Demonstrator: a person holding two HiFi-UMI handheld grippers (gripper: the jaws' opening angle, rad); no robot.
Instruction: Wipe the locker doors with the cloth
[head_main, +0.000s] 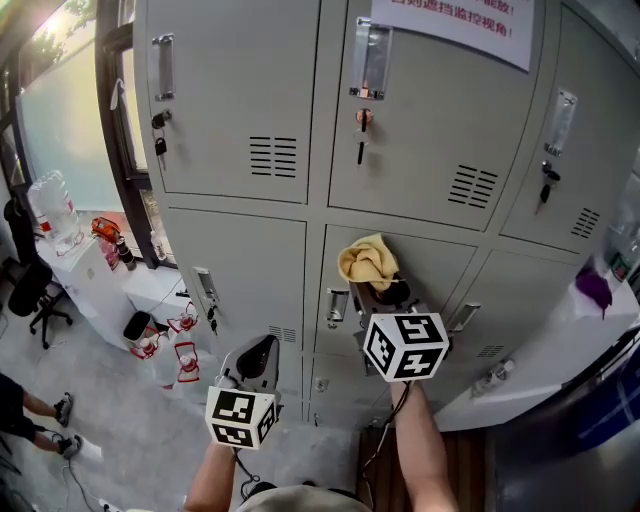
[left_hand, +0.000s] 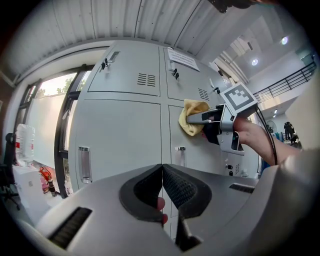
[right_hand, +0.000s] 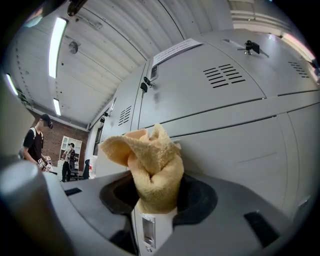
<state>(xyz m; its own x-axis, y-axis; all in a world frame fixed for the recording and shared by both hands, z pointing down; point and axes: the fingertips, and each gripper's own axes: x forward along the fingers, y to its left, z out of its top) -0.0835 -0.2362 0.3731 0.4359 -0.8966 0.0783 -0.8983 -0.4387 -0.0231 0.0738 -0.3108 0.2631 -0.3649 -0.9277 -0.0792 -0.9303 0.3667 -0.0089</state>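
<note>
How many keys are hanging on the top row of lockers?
3. One key hangs on the left door, a reddish one on the middle door, one on the right door. More lockers may lie beyond the picture's edge.

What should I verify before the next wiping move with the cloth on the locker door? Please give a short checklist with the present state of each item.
1. Grip on the cloth: ok, the right gripper is shut on it, and the cloth is bunched.
2. Cloth touching the middle locker door: cannot tell; it is at the surface, but contact is unclear.
3. Door closed: ok, it sits flush.
4. Left gripper out of the way: ok; it is shut, empty, and lower to the left.
5. Wipe path free: not ok, the door handle lies just below-left of the cloth.
</note>
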